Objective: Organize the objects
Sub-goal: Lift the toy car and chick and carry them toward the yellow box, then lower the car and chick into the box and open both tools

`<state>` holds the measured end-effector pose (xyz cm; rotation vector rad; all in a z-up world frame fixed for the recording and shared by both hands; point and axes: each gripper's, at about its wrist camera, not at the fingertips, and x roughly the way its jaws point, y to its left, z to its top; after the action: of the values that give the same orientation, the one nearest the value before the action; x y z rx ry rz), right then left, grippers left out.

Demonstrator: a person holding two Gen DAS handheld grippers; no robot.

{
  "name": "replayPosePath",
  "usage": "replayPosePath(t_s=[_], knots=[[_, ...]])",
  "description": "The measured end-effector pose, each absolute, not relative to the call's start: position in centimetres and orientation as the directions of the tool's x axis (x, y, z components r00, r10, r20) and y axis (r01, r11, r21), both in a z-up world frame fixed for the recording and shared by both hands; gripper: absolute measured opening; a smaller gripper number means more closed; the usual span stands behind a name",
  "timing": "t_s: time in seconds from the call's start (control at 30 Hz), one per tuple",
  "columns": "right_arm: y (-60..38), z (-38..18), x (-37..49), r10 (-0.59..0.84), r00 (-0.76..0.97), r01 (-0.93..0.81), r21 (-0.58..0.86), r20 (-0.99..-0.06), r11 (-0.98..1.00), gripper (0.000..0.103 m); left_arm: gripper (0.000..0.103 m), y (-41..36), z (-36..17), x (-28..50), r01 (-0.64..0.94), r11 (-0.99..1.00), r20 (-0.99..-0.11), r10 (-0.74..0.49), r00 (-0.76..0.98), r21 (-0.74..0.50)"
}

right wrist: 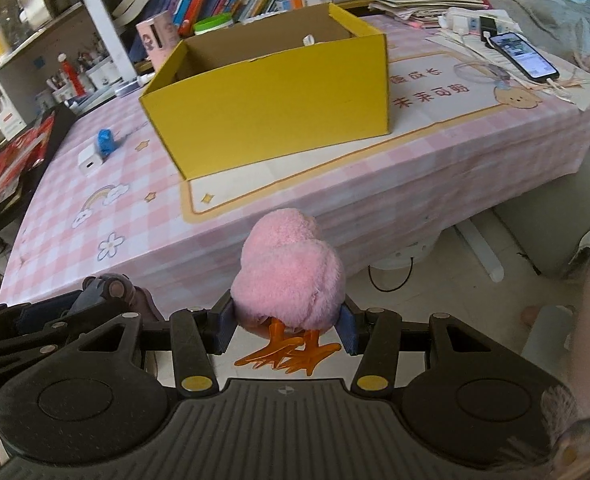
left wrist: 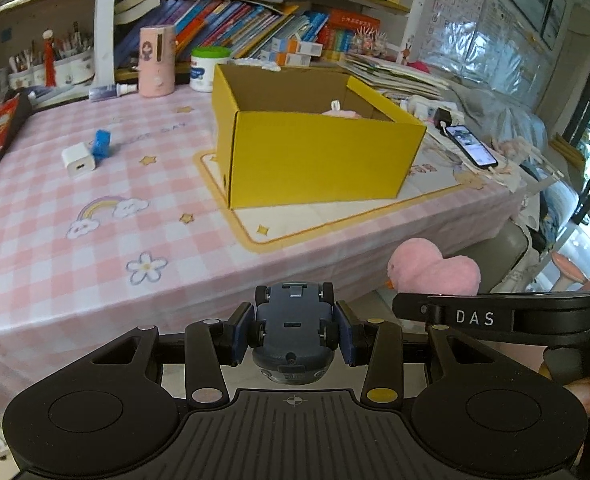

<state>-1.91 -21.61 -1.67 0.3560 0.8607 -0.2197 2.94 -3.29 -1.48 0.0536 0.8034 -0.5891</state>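
Left hand-held gripper closed on a toy car; right hand-held gripper clamped on a pink plush chick, both held off the near edge of the bench. Yellow box at centre, something pink already inside. White charger and blue block left on the far left, not yet collected.
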Motion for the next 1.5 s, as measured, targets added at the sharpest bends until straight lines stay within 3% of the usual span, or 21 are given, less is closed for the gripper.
replayPosePath(t_s=[0.63, 1.0, 1.5], knots=[[-25.0, 1.4, 3.6, -0.059, 0.699, 0.274, 0.19, -0.713, 0.943, 0.047, 0.041, -6.6, 1.2, 8.1, 0.505, 0.852, -0.627, -0.469, 0.621, -0.138], [-28.6, 6.3, 9.1, -0.066, 0.814, 0.203, 0.175, -0.578, 0.963, 0.047, 0.041, -10.3, 4.2, 12.7, 0.517, 0.852, -0.538, -0.474, 0.697, -0.082], [-32.7, 4.4, 18.8, 0.007, 0.803, 0.105, 0.153, -0.596, 0.983, 0.047, 0.041, -15.5, 1.7, 19.6, 0.434, 0.901, -0.589, -0.351, 0.727, -0.001]])
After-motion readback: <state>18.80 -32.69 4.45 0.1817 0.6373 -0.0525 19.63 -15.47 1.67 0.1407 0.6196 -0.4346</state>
